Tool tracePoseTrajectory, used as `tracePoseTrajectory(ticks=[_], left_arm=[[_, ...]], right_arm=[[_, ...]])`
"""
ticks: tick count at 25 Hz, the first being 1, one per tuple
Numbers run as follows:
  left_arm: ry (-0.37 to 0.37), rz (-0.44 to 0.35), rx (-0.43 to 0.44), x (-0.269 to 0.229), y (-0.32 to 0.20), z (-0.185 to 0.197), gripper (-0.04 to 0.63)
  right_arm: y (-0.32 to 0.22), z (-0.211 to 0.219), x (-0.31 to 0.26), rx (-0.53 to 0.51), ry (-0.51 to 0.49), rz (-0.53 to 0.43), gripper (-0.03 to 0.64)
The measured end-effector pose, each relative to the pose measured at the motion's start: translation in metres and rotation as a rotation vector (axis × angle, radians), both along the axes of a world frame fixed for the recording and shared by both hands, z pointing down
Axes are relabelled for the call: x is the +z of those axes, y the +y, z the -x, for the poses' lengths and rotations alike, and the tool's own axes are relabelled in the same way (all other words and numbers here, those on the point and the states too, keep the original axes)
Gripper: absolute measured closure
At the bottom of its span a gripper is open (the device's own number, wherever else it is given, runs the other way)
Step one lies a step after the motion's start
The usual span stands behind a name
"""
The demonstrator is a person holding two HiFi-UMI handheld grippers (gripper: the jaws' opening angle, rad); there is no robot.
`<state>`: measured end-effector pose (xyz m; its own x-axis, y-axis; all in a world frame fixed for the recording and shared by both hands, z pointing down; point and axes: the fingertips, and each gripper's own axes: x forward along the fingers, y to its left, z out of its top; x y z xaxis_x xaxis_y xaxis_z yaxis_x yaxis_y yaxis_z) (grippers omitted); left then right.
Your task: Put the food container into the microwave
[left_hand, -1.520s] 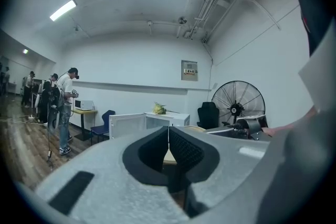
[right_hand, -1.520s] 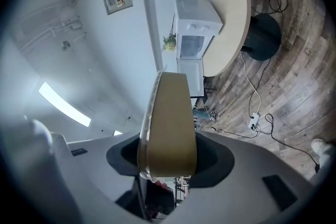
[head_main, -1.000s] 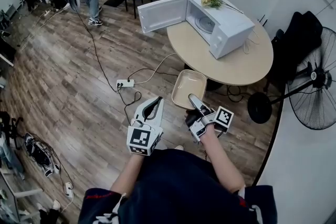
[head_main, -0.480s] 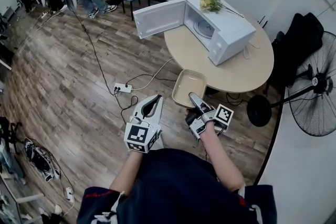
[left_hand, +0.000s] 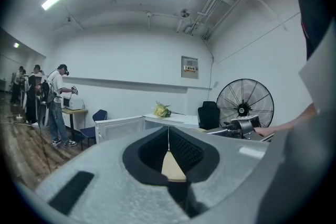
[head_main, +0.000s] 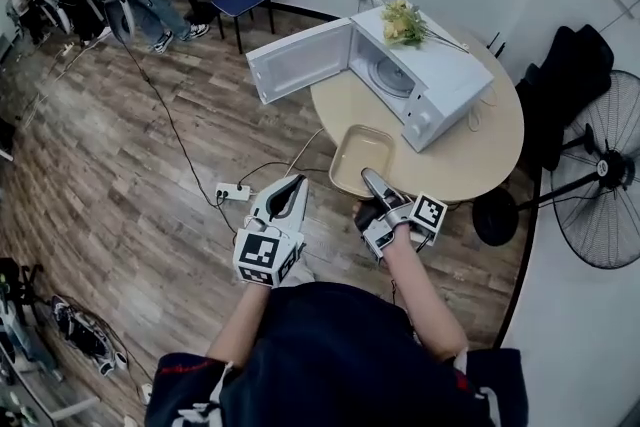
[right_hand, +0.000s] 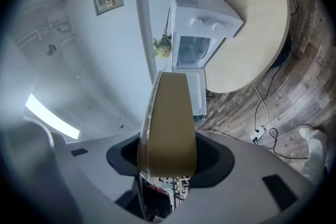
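Head view steeply down, other two forward; shared microwave (head_main: 450, 65).

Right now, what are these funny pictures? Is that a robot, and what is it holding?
It's not a robot. A person holds a two-fingered claw in each hand. The big picture comes from a camera on the person's head, looking down. The other two come from small cameras that ride on each claw and look along its fingers.

The right claw pinches the edge of a tan food container. In that claw's own view, the container fills the middle. The left claw is shut with nothing in it.

Ahead is a round table with a white microwave on it. Its door is wide open, and yellow flowers lie on top. The container is meant to go inside the microwave.
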<state>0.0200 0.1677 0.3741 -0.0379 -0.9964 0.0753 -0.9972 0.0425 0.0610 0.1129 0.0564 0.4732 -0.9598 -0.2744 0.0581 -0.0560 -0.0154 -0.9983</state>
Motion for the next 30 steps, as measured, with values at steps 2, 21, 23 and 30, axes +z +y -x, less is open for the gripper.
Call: tracePoseTrajectory(ticks=[2, 21, 23, 30], left_arm=[[-0.012, 0.004, 0.013, -0.002, -0.009, 0.020, 0.577], [0.026, 0.025, 0.122, 0.030, -0.059, 0.144, 0.577], [0.031, 0.031, 0.138, 0.034, -0.062, 0.143, 0.577], [0.052, 0.051, 0.171, 0.045, -0.076, 0.141, 0.577]], right_arm=[[-0.008, 0.020, -0.003, 0.012, -0.003, 0.008, 0.407], [-0.052, 0.136, 0.020, 0.099, 0.040, 0.034, 0.407], [-0.053, 0.134, 0.022, 0.110, 0.049, 0.039, 0.407], [-0.064, 0.131, 0.036, 0.135, 0.074, 0.067, 0.407]])
